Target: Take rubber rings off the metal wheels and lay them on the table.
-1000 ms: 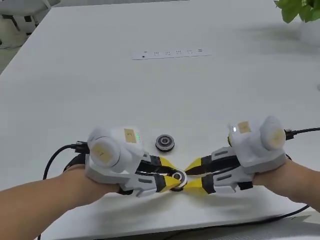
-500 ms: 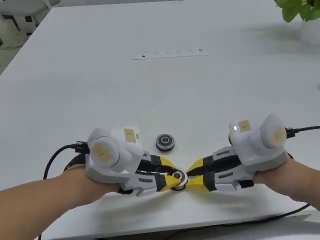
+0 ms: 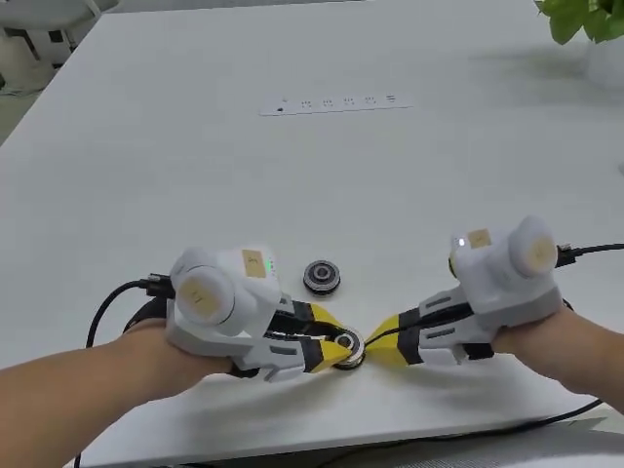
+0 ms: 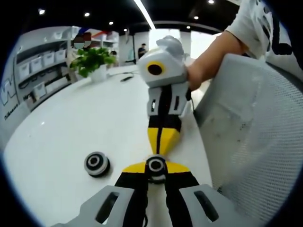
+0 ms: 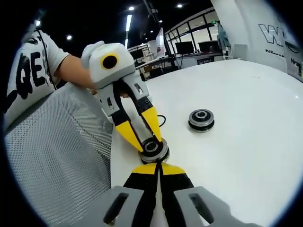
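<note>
A small metal wheel (image 3: pixel 347 345) with a dark rubber ring sits near the table's front edge, and my left gripper (image 3: pixel 341 348) is shut on it. In the left gripper view the yellow tips clamp this wheel (image 4: pixel 156 165) from both sides. My right gripper (image 3: pixel 376 339) is shut, its yellow tips pressed together and touching the wheel's rim (image 5: pixel 154 149). I cannot tell whether they pinch the ring. My right gripper (image 4: pixel 163 143) points down at the wheel from above. A second wheel (image 3: pixel 322 277) lies flat on the table just behind, also seen from each gripper as the second wheel (image 4: pixel 97 164) (image 5: pixel 201 119).
A white power strip (image 3: pixel 336 103) lies far back on the white table (image 3: pixel 195 166). A green plant (image 3: pixel 580 19) stands at the back right corner. Cables trail off both grippers toward the front edge. A mesh chair (image 4: pixel 246 137) is close behind the table edge.
My right gripper has drawn back slightly to the right and lifted a little, so its tips now meet the wheel's edge instead of overlapping it. The left gripper and both wheels stay put.
</note>
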Demonstrator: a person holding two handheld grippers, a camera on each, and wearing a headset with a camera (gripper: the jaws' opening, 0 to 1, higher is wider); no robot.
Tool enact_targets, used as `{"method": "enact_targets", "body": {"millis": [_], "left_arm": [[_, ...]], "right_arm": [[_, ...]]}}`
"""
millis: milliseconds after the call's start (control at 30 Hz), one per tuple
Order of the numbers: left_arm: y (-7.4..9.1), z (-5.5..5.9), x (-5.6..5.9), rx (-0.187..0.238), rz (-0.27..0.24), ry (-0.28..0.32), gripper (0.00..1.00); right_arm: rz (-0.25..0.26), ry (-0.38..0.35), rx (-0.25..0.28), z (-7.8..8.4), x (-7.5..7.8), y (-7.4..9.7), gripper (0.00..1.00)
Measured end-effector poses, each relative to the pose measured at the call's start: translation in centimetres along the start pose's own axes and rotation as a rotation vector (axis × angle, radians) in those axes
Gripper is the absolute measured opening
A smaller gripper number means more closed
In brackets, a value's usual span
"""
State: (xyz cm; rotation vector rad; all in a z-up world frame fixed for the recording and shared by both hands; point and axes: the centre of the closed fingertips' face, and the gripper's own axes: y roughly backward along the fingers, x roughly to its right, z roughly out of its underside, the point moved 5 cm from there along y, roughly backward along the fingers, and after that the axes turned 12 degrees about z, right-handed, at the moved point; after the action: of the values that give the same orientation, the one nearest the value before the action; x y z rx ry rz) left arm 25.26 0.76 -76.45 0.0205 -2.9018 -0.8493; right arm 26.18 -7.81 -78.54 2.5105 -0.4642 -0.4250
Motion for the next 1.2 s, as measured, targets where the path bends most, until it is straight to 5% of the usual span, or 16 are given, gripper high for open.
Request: {"method": "enact_targets", "body": {"millis": [500, 1200], "left_arm": [[0.0, -0.1, 0.0, -0.006, -0.003, -0.005, 0.12], [-0.1, -0.1, -0.1, -0.014, -0.007, -0.01, 0.12]], "right_arm": [[-0.016, -0.173, 0.049, -0.3, -0.2, 0.8, 0.0], [-0.034, -0.304, 0.098, -0.6, 0.0, 1.6, 0.0]]}}
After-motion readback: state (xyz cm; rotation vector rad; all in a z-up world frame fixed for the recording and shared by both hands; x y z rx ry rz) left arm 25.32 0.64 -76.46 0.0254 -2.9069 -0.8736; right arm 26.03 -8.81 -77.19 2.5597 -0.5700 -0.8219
